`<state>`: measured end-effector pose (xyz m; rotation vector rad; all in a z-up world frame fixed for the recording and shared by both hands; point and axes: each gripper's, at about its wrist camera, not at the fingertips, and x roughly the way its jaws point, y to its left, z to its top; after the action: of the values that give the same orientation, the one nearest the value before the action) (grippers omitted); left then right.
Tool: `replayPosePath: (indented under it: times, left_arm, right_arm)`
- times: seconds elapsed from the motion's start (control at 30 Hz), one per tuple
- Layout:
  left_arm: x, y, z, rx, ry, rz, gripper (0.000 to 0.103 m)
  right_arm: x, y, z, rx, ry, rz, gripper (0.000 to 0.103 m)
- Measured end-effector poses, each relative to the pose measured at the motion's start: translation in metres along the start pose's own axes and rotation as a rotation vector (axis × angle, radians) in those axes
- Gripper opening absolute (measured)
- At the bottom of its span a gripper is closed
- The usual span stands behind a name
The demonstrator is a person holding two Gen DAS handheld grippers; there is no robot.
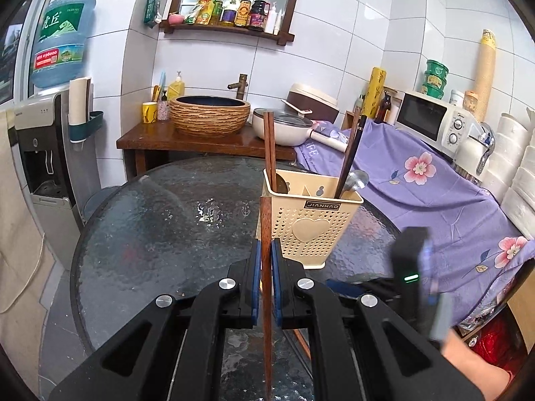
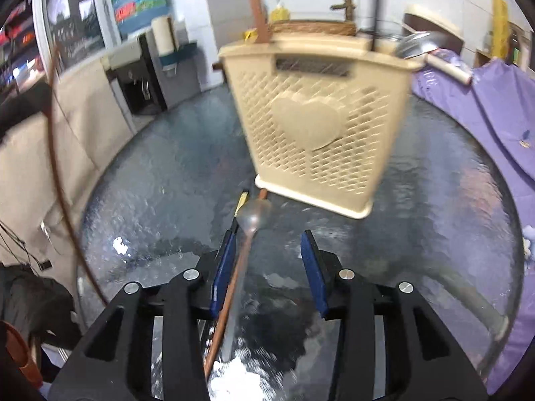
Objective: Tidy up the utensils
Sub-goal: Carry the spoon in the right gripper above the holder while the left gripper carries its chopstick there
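Note:
My left gripper [image 1: 266, 247] is shut on a brown wooden chopstick [image 1: 266, 300] that points toward the beige perforated utensil holder [image 1: 311, 224]. Its tip is at the holder's left edge. The holder's left compartment has brown chopsticks [image 1: 269, 147]; the right one has dark chopsticks [image 1: 351, 153] and a metal spoon [image 1: 357, 179]. My right gripper [image 2: 269, 237] stands open, low over the glass table in front of the holder [image 2: 317, 113]. A spoon [image 2: 254, 215], a brown chopstick [image 2: 230, 297] and a black yellow-tipped chopstick [image 2: 241, 202] lie by its left pad [image 2: 223, 267]. The right-wrist view is blurred.
The round glass table [image 1: 160, 220] carries the holder. A purple flowered cloth [image 1: 434, 197] covers the counter on the right, with a microwave [image 1: 431, 120] behind. Beyond the table are a wooden stand with a basin [image 1: 210, 113], a lidded pan [image 1: 284, 127] and a water dispenser [image 1: 43, 153].

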<state>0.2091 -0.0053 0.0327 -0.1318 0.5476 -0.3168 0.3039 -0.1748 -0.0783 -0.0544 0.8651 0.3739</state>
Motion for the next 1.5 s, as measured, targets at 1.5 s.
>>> replayPosePath:
  times: [1.5]
  left_arm:
    - [-0.021,0.0,-0.008,-0.006,-0.024,-0.061,0.006]
  right_arm:
    - [-0.103,-0.001,-0.003,-0.016,-0.19,0.009,0.037]
